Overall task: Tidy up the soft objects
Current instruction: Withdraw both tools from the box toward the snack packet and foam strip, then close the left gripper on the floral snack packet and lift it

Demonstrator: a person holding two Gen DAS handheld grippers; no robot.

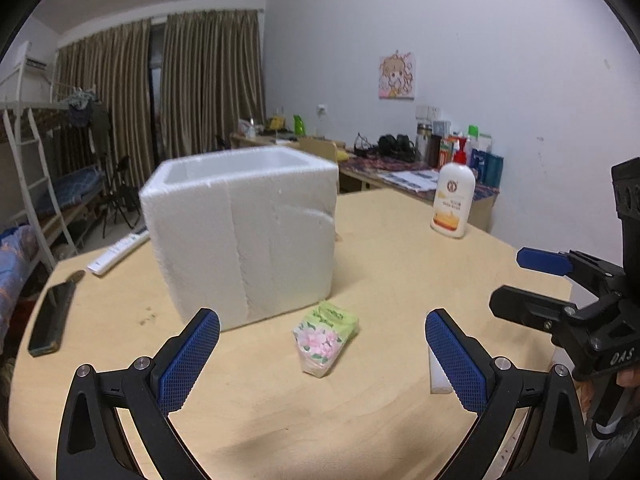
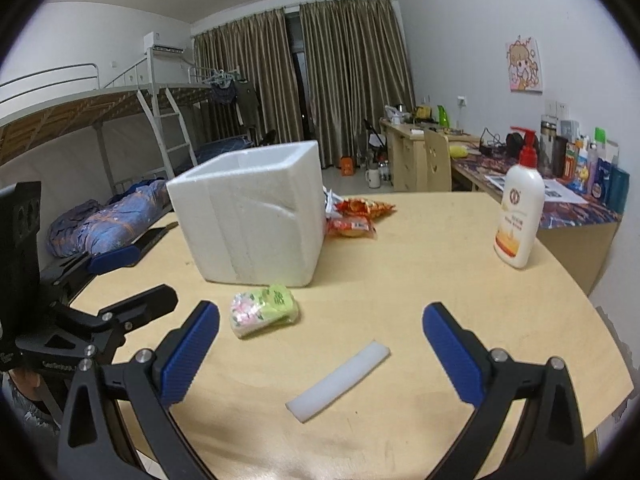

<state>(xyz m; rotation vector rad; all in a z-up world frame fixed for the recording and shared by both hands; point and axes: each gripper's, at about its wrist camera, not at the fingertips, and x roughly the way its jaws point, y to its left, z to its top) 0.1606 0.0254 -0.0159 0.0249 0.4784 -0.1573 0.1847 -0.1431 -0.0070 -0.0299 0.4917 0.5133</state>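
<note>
Left wrist view is showing the tissue pack [image 1: 325,335], green and floral, lying on the wooden counter [image 1: 400,248] just in front of the white foam box [image 1: 244,236], near its lower right corner but apart from it. The pack is sitting ahead of the left tongs [image 1: 322,358], between the lines of the two blue pads, which are standing wide apart and holding nothing. A white foam strip [image 1: 436,376] is lying partly hidden behind the right-hand pad.

In the right wrist view that same foam strip [image 2: 338,381] is lying flat on the counter between the fingers of the right tongs [image 2: 320,354], which are also spread wide and empty. The tissue pack [image 2: 262,309] is resting to the left of the strip, near the box [image 2: 248,216]. Behind the box, red and orange snack packets [image 2: 354,218] are lying against its far corner. A white lotion bottle [image 2: 518,216] with a red pump is standing upright well to the right. A remote control [image 1: 118,250] and a dark phone [image 1: 50,322] are lying at the counter's left edge. Each tool is appearing at the edge of the other's view.
</note>
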